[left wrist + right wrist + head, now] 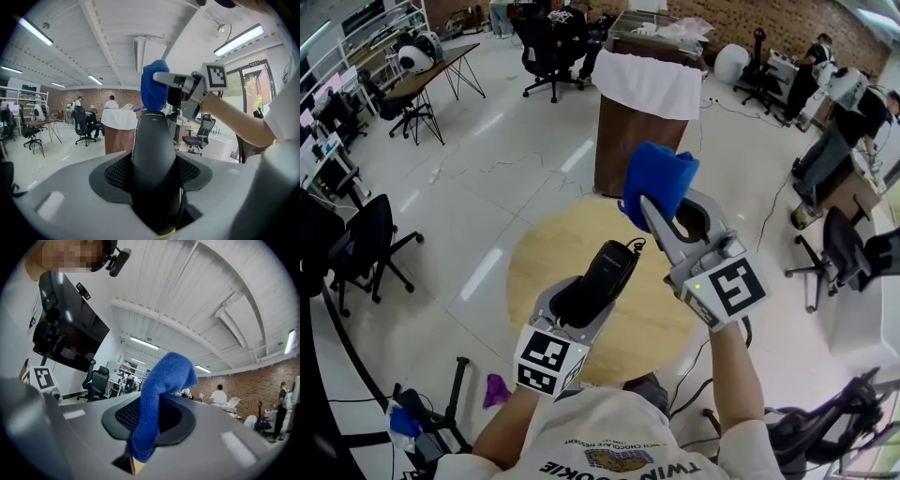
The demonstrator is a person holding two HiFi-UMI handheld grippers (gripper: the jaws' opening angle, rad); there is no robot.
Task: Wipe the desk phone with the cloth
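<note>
Phone handset [606, 271], black, is clamped lengthwise between the left gripper [578, 302] fingers [65, 187]. Its far end sticks out past the tips and it's held above the round wooden tabletop [534, 281], centre frame in head view. Right gripper [670, 217] fingers [229, 432] are closed on the blue cloth [659, 178], which bunches out past the tips. Cloth sits just up-right of the handset's far end. Can't tell whether they touch.
</note>
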